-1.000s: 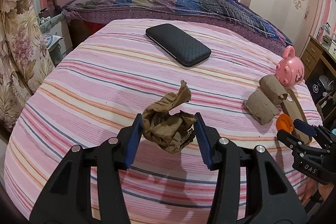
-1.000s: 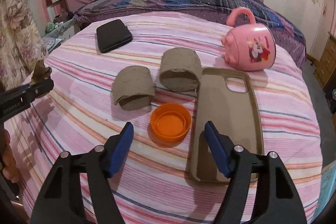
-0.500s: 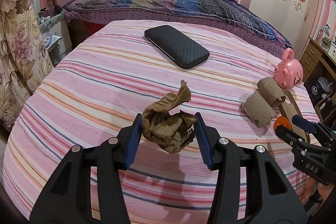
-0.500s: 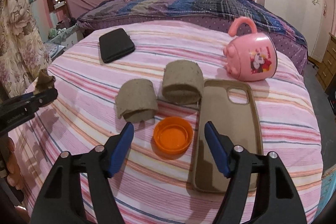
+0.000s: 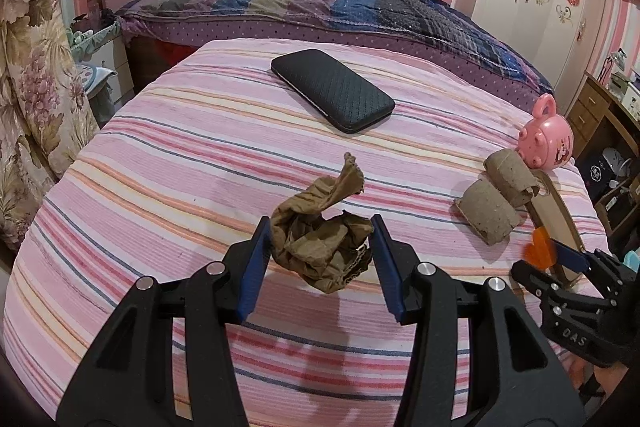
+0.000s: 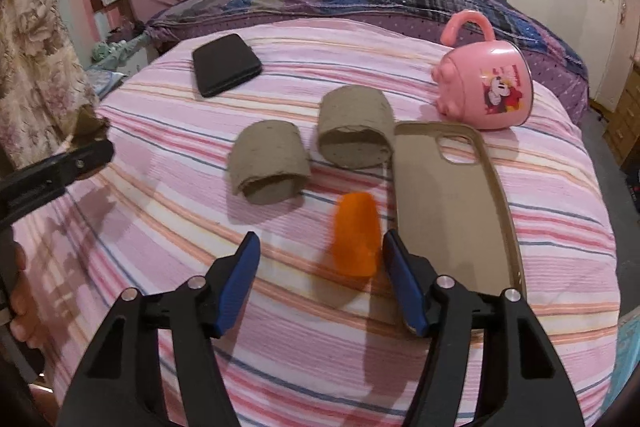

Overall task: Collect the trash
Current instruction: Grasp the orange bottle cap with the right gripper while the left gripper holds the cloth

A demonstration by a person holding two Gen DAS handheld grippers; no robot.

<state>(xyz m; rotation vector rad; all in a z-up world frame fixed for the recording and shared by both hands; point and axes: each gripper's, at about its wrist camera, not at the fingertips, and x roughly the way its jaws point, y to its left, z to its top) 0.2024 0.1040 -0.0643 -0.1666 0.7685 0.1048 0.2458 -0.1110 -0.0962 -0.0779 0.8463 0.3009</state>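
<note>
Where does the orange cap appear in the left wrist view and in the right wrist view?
Left wrist: orange cap blurred at the far right, at the right gripper tip.
Right wrist: cap low centre, blurred, close to the right-hand finger.
Shared landmark: pink cup.

The orange cap (image 6: 356, 235) is just a motion-blurred smear, so can't tell if the right hand-held gripper (image 6: 320, 263) actually touches it. In the left view, that gripper hides the phone case's (image 5: 560, 215) near end.
</note>
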